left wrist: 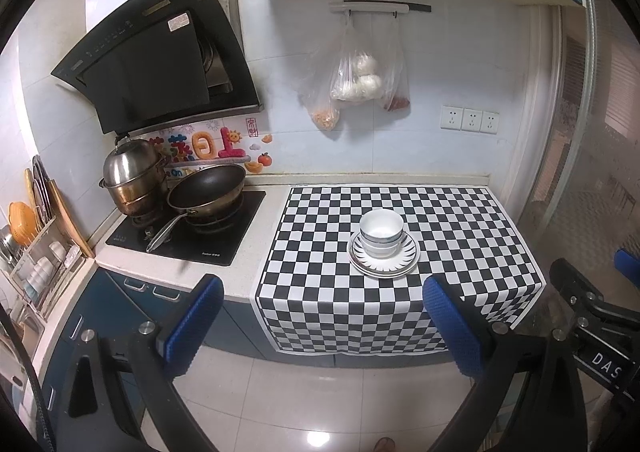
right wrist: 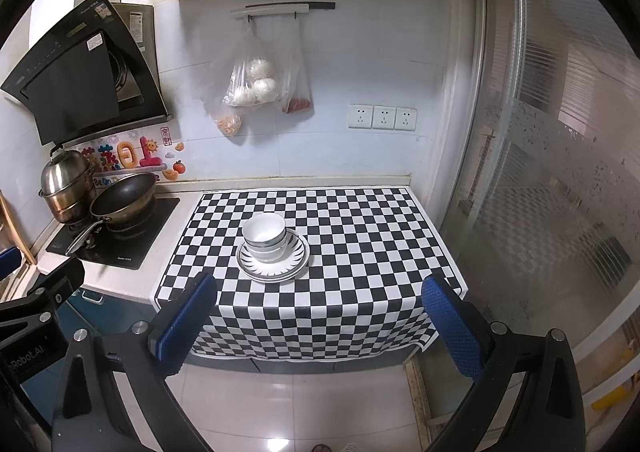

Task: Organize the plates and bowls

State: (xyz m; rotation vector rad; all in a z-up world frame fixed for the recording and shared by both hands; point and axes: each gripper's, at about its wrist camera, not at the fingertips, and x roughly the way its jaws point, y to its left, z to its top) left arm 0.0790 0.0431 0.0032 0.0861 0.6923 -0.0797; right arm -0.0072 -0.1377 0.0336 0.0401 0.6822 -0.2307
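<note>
1. Left wrist view: the left tool [left wrist: 322, 316] hangs out over the floor, short of the tabletop [left wrist: 248, 284], with its blue pads spread wide and nothing between them. Straight ahead of it, on the checkered cloth [left wrist: 460, 236], sits the stack: nested bowls [left wrist: 381, 230] resting on a pile of plates [left wrist: 384, 258]. The right tool shows only as a black frame at this tool's right side. Off to the left of the tool stand a pan [left wrist: 206, 188] and a steel pot [left wrist: 134, 176] on the stove, well apart from the stack.

2. Right wrist view: the right tool [right wrist: 318, 316] is likewise gaping and empty, held back from the tabletop edge. The bowls and plates lie ahead and a little to its left, beyond the fingertips.

3. Step in hand, as I judge it: either the start, before any grasp, or the close, since the dishes already sit stacked.

4. If work remains, the next move calls for one tool to advance over the cloth, straddle a bowl rim and pinch it. The other could steady the plates.
</note>
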